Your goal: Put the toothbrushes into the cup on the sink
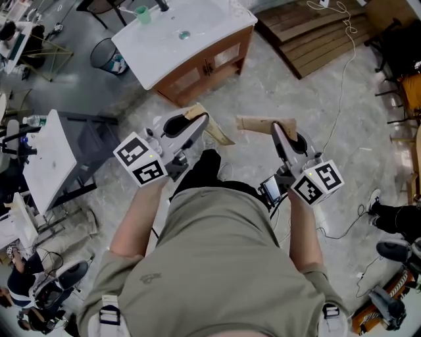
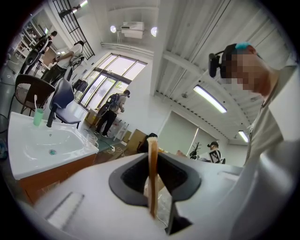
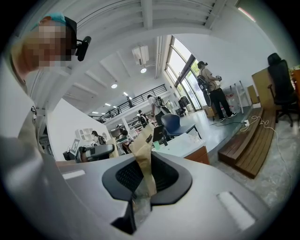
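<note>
I stand a few steps from the white sink (image 1: 184, 39) on its wooden cabinet. A green cup (image 1: 143, 13) stands at its back edge beside a black tap (image 1: 161, 5). My left gripper (image 1: 197, 125) is shut on a toothbrush in a brown paper pack (image 1: 214, 131); in the left gripper view the pack (image 2: 152, 178) stands edge-on between the jaws, with the sink (image 2: 42, 145) and cup (image 2: 38, 116) far left. My right gripper (image 1: 277, 128) is shut on a second brown toothbrush pack (image 1: 256, 124). That pack (image 3: 143, 173) shows between the jaws in the right gripper view, the sink (image 3: 187, 143) behind it.
A dark waste bin (image 1: 108, 54) stands left of the sink. A white table (image 1: 46, 164) is at my left. Wooden pallets (image 1: 316, 33) and a white cable (image 1: 345, 72) lie on the floor at right. Someone's shoes (image 1: 395, 220) show at the right edge. People stand in the background.
</note>
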Available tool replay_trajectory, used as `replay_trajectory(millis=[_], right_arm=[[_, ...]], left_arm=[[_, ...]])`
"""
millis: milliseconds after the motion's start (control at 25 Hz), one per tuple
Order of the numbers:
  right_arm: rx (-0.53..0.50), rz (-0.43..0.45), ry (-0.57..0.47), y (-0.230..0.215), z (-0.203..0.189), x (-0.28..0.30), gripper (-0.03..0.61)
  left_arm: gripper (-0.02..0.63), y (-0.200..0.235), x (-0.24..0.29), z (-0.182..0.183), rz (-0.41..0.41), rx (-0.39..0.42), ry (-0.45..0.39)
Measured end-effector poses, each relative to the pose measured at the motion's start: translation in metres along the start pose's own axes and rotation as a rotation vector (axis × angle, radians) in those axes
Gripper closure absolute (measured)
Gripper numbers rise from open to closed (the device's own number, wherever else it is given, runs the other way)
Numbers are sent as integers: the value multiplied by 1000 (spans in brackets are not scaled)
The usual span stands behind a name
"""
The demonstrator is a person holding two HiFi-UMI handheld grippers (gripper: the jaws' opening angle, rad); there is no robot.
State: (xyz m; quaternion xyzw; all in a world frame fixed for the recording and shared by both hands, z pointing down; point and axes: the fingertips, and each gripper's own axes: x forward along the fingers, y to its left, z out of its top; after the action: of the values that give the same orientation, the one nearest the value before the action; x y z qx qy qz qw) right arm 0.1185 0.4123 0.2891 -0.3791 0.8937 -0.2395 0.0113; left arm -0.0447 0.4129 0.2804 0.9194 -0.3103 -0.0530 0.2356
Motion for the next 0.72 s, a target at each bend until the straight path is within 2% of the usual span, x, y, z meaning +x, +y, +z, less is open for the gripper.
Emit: replay_trajectory(millis=[720], right_arm=[[34, -34, 20, -50, 17, 83, 538]], left_arm=[[558, 86, 44, 25, -24, -38, 35]])
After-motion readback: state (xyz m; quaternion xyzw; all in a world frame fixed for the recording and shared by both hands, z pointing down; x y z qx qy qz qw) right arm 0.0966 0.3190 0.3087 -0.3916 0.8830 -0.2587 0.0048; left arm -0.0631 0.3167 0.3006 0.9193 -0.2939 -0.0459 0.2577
